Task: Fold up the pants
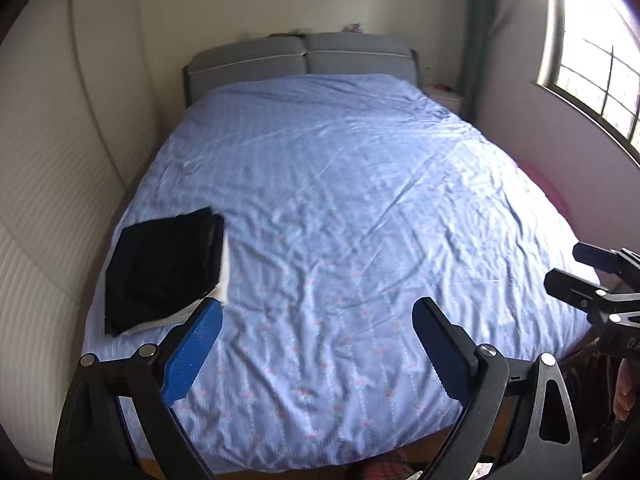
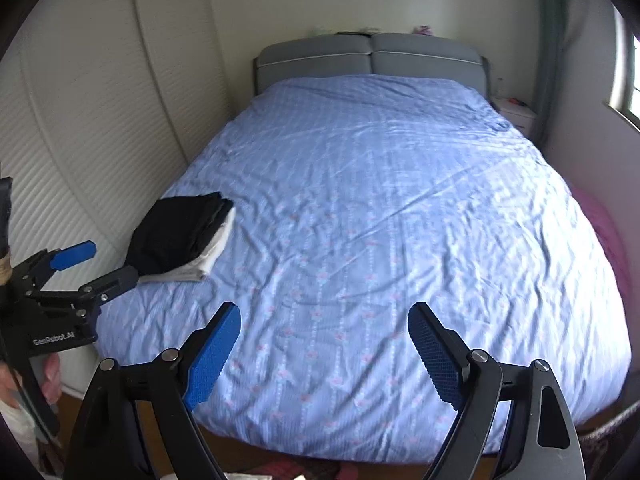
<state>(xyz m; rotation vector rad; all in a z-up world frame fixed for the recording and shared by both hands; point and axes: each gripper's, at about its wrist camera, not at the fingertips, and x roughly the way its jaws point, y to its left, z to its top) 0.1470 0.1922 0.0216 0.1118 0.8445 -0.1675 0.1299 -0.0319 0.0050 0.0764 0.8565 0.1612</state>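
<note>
A folded pair of black pants [image 1: 168, 264] lies on top of a folded white garment [image 1: 222, 276] at the near left of the blue bed cover [image 1: 340, 200]. The stack also shows in the right wrist view [image 2: 180, 232]. My left gripper [image 1: 316, 344] is open and empty, held above the foot of the bed, just right of the stack. My right gripper [image 2: 324, 344] is open and empty above the bed's near edge. Each gripper shows in the other's view: the right gripper [image 1: 576, 264] and the left gripper [image 2: 104, 260].
A grey headboard [image 1: 304, 60] stands at the far end. A ribbed white wardrobe [image 1: 52, 200] runs along the left. A window [image 1: 600, 80] and a small white nightstand [image 2: 516, 114] are on the right. Pink fabric [image 2: 608, 232] lies beside the bed's right edge.
</note>
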